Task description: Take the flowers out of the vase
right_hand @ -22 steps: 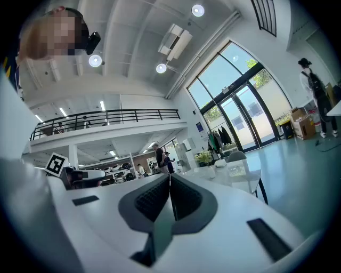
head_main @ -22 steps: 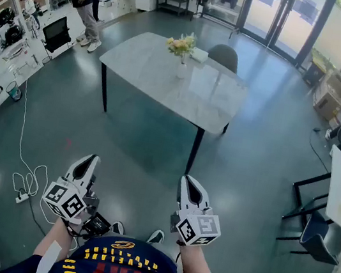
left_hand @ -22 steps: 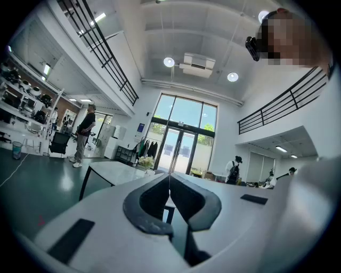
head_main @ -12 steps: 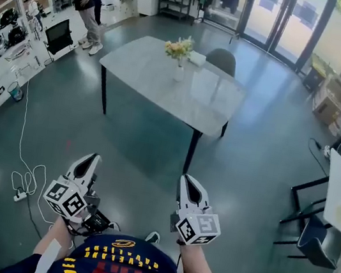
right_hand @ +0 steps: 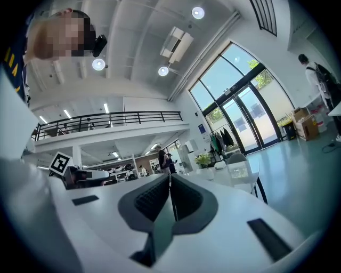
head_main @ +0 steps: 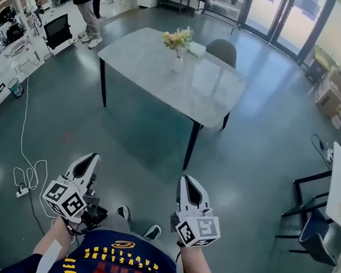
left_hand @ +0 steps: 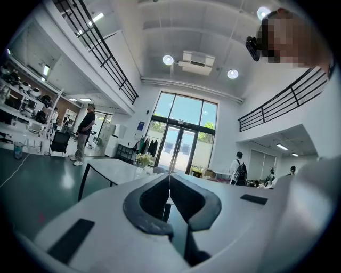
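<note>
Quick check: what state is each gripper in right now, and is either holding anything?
Left gripper: jaws closed, holding nothing.
Right gripper: jaws closed, holding nothing.

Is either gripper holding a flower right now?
No, the left gripper and right gripper are shut on nothing, and the flowers stand in the vase on the far table.

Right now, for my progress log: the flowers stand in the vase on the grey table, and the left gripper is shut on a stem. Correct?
No: the left gripper is shut on nothing, as the left gripper view shows. The flowers do stand in the vase on the grey table.
</note>
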`<control>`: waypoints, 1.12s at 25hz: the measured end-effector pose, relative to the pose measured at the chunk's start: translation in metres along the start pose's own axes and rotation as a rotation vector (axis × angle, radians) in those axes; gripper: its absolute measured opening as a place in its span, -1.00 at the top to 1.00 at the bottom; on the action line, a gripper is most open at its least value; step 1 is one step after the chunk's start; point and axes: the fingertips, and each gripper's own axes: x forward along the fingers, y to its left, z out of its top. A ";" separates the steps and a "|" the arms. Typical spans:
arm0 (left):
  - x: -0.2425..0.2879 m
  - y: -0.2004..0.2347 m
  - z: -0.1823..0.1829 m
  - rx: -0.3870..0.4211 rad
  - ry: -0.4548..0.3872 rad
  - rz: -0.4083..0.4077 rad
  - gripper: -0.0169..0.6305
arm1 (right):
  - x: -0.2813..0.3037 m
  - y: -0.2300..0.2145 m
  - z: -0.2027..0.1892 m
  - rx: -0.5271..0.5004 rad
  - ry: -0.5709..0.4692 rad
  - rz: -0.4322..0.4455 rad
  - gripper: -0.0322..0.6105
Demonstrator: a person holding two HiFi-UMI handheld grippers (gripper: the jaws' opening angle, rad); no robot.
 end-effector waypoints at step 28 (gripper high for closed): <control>0.192 0.153 0.035 -0.096 -0.003 -0.152 0.94 | 0.175 -0.060 -0.005 -0.020 0.041 -0.235 0.85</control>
